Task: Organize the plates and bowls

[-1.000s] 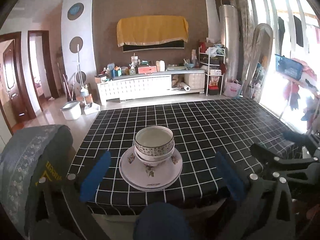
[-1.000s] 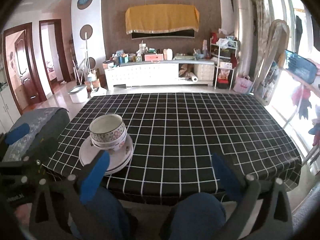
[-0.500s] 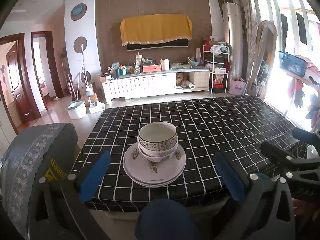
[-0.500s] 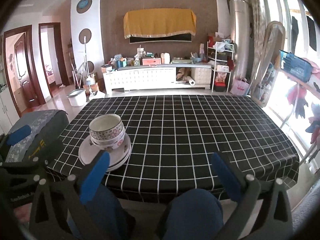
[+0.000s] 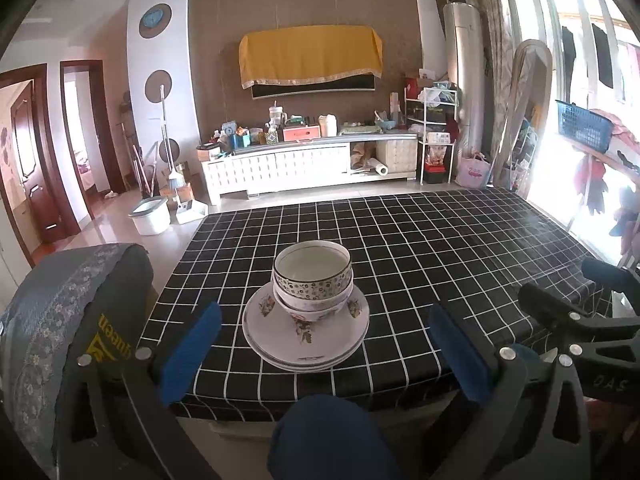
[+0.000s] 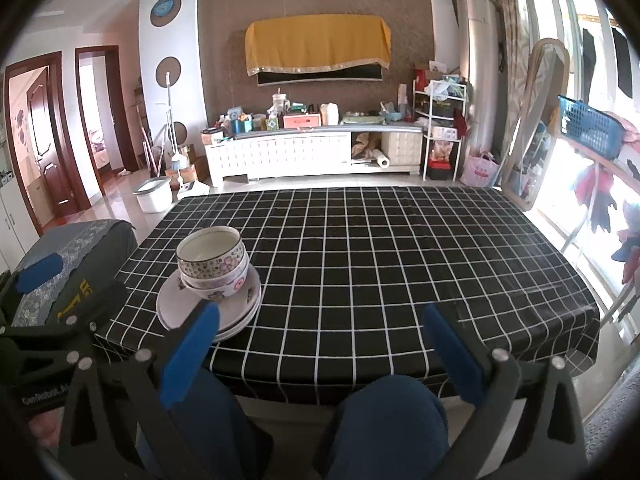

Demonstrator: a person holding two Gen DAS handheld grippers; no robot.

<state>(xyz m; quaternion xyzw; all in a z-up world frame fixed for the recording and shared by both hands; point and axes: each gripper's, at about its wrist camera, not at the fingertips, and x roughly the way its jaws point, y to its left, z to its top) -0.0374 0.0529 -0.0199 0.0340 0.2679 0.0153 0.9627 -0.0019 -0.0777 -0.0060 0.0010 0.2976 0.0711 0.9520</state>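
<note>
Stacked patterned bowls (image 5: 313,280) (image 6: 212,260) sit on a stack of white floral plates (image 5: 306,336) (image 6: 240,312) near the table's front left corner. My left gripper (image 5: 324,354) is open and empty, held back over the table's front edge, facing the stack. My right gripper (image 6: 316,356) is open and empty, held back at the front edge, with the stack beyond its left finger. The left gripper's body shows in the right wrist view (image 6: 48,344), and the right gripper's body in the left wrist view (image 5: 580,320).
The table has a black cloth with a white grid (image 6: 380,260). A grey padded chair back (image 5: 60,312) stands at the table's left. The person's knees in blue trousers (image 6: 384,420) are under the front edge. A TV cabinet (image 5: 296,164) stands far behind.
Both grippers have drawn back and risen a little from the table; the stack appears slightly farther and more centred in the left view. The bowls and plates have not moved.
</note>
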